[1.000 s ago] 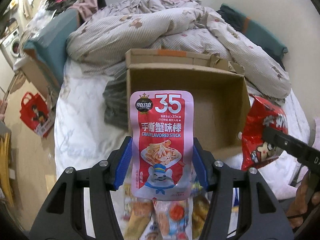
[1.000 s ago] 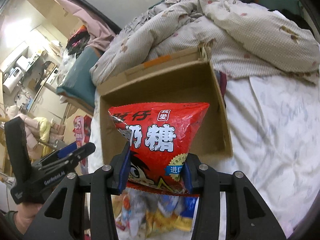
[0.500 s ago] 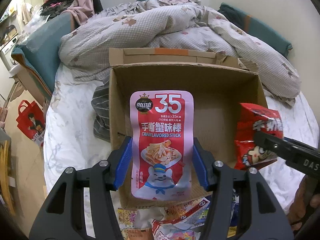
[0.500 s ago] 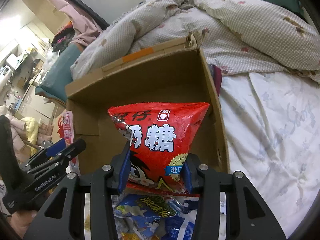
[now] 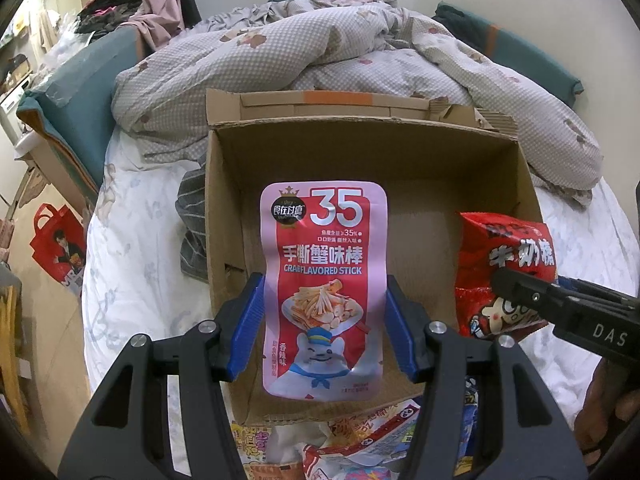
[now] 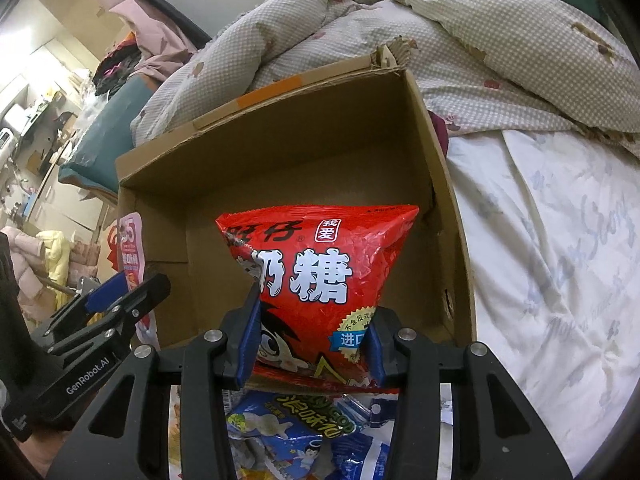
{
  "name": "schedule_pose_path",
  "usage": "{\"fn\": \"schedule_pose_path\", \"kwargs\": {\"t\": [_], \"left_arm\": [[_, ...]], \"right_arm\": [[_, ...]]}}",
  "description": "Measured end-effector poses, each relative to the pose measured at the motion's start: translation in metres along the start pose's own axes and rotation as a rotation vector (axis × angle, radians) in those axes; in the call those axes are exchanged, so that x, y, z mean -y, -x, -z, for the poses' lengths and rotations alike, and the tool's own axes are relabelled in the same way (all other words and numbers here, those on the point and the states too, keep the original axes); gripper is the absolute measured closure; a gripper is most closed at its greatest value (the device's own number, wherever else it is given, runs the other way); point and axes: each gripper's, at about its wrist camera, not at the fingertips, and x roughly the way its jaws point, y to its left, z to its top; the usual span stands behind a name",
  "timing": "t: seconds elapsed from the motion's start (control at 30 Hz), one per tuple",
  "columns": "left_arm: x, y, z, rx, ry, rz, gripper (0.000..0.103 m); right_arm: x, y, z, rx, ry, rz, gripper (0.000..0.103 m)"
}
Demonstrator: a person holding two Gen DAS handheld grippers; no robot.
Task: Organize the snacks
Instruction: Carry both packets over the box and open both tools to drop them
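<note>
My left gripper is shut on a pink and red crab-stick pouch, held upright over the near left part of an open cardboard box. My right gripper is shut on a red candy bag, held over the box near its right wall. In the left wrist view the red candy bag shows at the right with the right gripper on it. In the right wrist view the left gripper shows at the left with the pouch. The box floor looks bare.
The box sits on a white bed sheet, with a rumpled checked quilt behind it. A heap of loose snack packets lies in front of the box. A striped dark cloth lies left of the box. A red bag stands on the floor.
Both grippers have come down and forward with their packets, from short of the box to over its inside. The box now looks larger and closer. In the last half second little moved.
</note>
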Motion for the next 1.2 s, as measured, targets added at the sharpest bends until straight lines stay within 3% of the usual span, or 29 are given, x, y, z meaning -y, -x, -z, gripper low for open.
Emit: {"fn": "schedule_pose_path", "kwargs": {"t": [0.17, 0.2, 0.27, 0.37, 0.43, 0.47, 0.53, 0.6, 1.2], "left_arm": [[0.002, -0.001, 0.000, -0.012, -0.012, 0.013, 0.047], [0.002, 0.000, 0.000, -0.011, -0.014, 0.015, 0.045], [0.001, 0.003, 0.001, 0.008, -0.008, 0.021, 0.028], [0.000, 0.010, 0.001, 0.038, 0.006, 0.018, 0.020], [-0.002, 0.012, 0.000, 0.046, 0.012, 0.025, 0.016], [-0.002, 0.013, 0.000, 0.048, 0.016, 0.026, 0.016], [-0.004, 0.013, 0.000, 0.047, 0.023, 0.028, 0.016], [-0.005, 0.012, 0.000, 0.038, 0.023, 0.031, 0.016], [-0.014, 0.031, 0.010, 0.032, 0.026, -0.027, 0.016]], "right_arm": [[0.002, 0.000, -0.002, -0.004, -0.009, -0.010, 0.055], [0.002, 0.000, -0.002, -0.005, -0.012, -0.010, 0.055], [0.004, -0.001, -0.002, -0.007, -0.023, -0.019, 0.055], [0.005, -0.002, -0.002, -0.014, -0.030, -0.030, 0.054], [0.005, -0.003, -0.002, -0.013, -0.027, -0.025, 0.045], [0.005, -0.002, -0.002, -0.008, -0.026, -0.027, 0.034], [0.004, 0.001, -0.003, 0.013, -0.022, -0.016, 0.022], [0.003, 0.004, -0.003, 0.029, -0.010, 0.007, 0.021], [-0.001, 0.022, 0.002, 0.059, -0.036, -0.049, 0.021]]}}
